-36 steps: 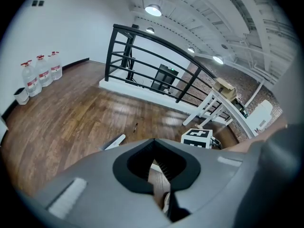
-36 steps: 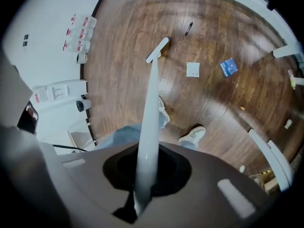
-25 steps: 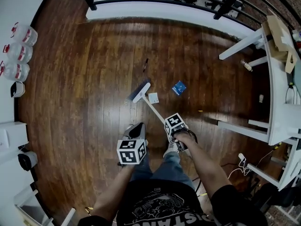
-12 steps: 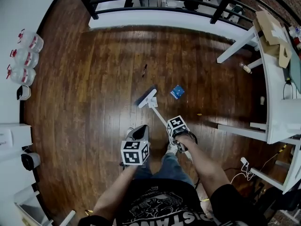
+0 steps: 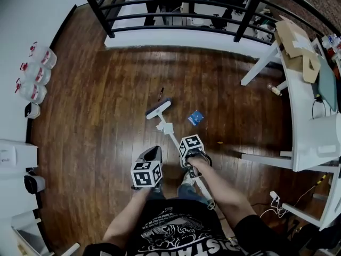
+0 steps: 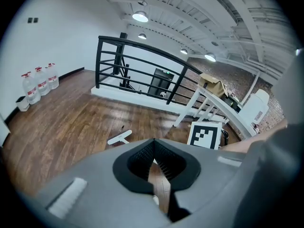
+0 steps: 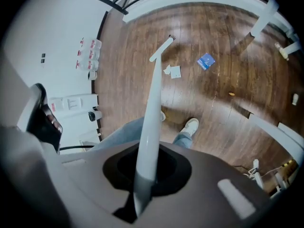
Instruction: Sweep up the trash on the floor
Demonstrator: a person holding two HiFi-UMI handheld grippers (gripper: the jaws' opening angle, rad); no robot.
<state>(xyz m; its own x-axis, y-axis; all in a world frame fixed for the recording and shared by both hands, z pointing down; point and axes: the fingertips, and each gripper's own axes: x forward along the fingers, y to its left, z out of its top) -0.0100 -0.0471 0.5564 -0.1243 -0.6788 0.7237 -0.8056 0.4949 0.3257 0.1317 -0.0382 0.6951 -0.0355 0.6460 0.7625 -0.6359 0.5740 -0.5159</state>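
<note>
A white broom (image 5: 158, 110) slants over the wooden floor with its head flat on the boards. My right gripper (image 5: 187, 146) is shut on its white handle (image 7: 152, 108), which runs from the jaws up to the head (image 7: 161, 50). A white paper scrap (image 5: 164, 128) lies beside the handle, just on my side of the head. A blue packet (image 5: 195, 117) lies to its right, a dark pen (image 5: 160, 94) just beyond the head, and a small orange bit (image 5: 219, 142) farther right. My left gripper (image 5: 151, 153) hangs over the floor left of the broom, its jaws closed on nothing (image 6: 153, 141).
Several water jugs (image 5: 36, 73) stand along the left wall. A black railing (image 5: 176, 7) closes off the far side. A white table (image 5: 306, 116) with cardboard (image 5: 293, 41) on it stands at the right, a small bottle (image 5: 275, 90) by its leg. Cables (image 5: 277, 199) lie at the lower right.
The broom head has moved away from me, over the paper scrap, and now lies beyond it near the pen. The left gripper has hardly moved.
</note>
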